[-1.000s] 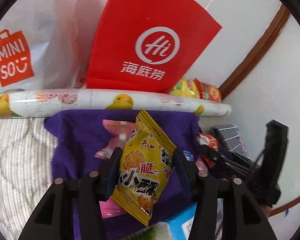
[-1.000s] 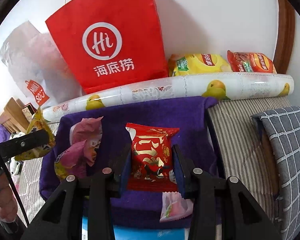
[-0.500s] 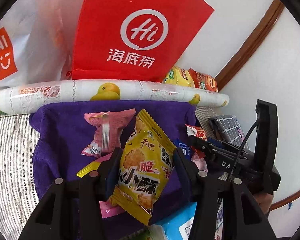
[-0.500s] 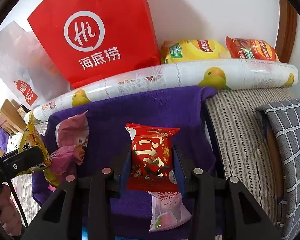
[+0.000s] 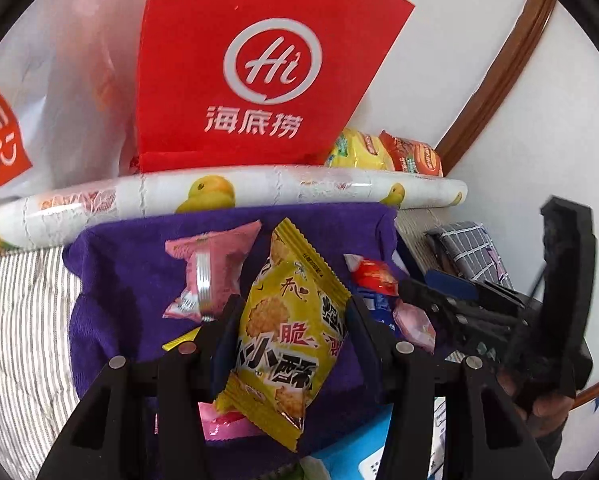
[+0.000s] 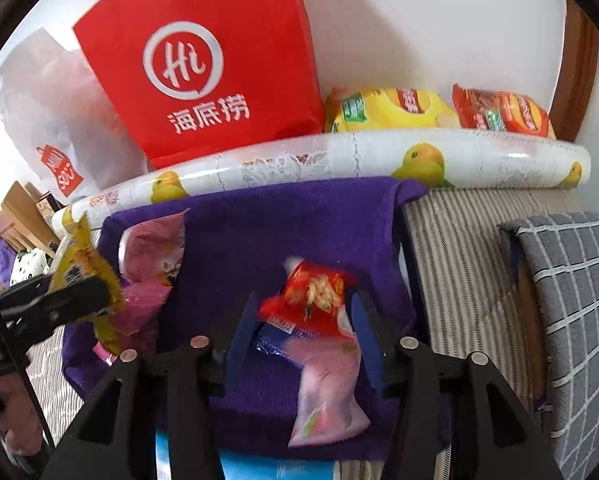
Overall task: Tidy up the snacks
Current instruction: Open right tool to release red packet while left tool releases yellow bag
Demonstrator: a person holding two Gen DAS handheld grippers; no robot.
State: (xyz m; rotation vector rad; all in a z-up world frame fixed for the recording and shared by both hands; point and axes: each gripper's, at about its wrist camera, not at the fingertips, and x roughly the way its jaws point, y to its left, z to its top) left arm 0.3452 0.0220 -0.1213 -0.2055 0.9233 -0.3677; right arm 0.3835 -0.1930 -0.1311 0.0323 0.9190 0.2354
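My left gripper (image 5: pixel 289 330) is shut on a yellow biscuit packet (image 5: pixel 285 334) and holds it above a purple cloth (image 5: pixel 131 264); the packet also shows at the left of the right wrist view (image 6: pixel 85 268). My right gripper (image 6: pixel 303 332) is open; a red snack packet (image 6: pixel 311 298), blurred and tilted, sits loose between the fingers over the cloth (image 6: pixel 267 220). A pale pink packet (image 6: pixel 327 392) and a blue packet (image 6: pixel 271 340) lie beneath it. A pink packet (image 5: pixel 211 268) lies on the cloth's left part.
A red paper bag (image 5: pixel 255 64) and a white plastic bag (image 5: pixel 39 92) stand behind a duck-print roll (image 5: pixel 259 188). Yellow (image 6: pixel 387 112) and orange (image 6: pixel 499 114) chip bags lie by the wall. A grey checked cushion (image 6: pixel 571 300) is at the right.
My right gripper has opened and let go of the red packet, which has tipped and dropped towards the cloth. My left gripper still holds the yellow packet and has shifted slightly.
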